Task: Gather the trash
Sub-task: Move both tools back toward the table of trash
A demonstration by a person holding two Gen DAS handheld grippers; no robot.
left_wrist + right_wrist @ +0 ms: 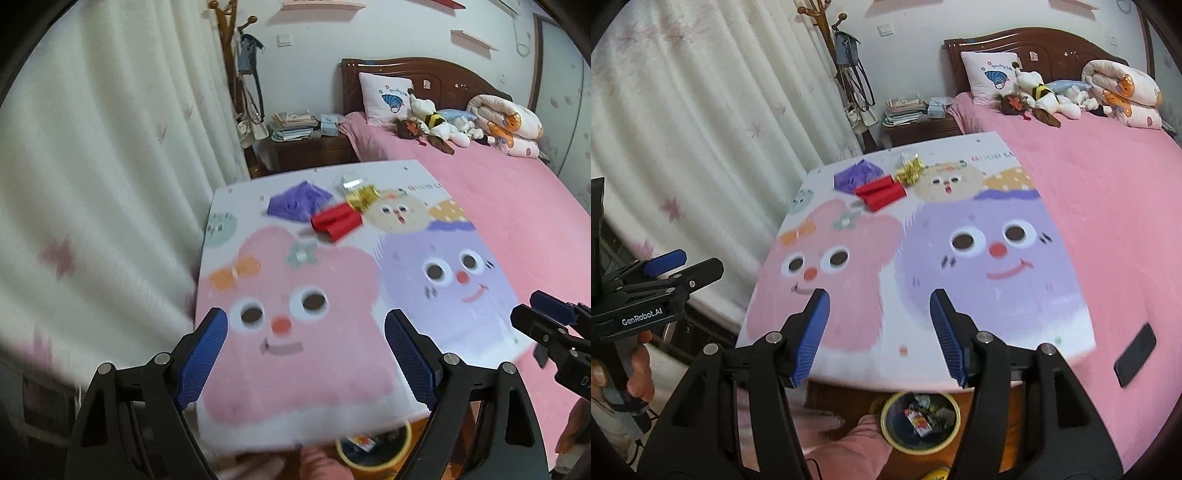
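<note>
At the far end of the cartoon-printed table (295, 369) lie a crumpled purple wrapper (297, 201), a red folded packet (334, 221) and a gold foil scrap (360, 197), close together. The right wrist view shows the same purple wrapper (857, 175), red packet (881, 194) and gold scrap (910, 170). My left gripper (306, 321) hangs open over the near pink cartoon face with nothing between its fingers. My right gripper (879, 299) is open too, empty, above the table's near edge. A yellow-rimmed bin (919, 451) with wrappers inside stands on the floor below that edge.
A pink bed (1108, 206) with plush toys and a rolled quilt runs along the right, a black phone (1136, 354) lying on it. White curtains (92, 184) hang at the left. A nightstand with books (295, 127) and a coat rack stand at the back.
</note>
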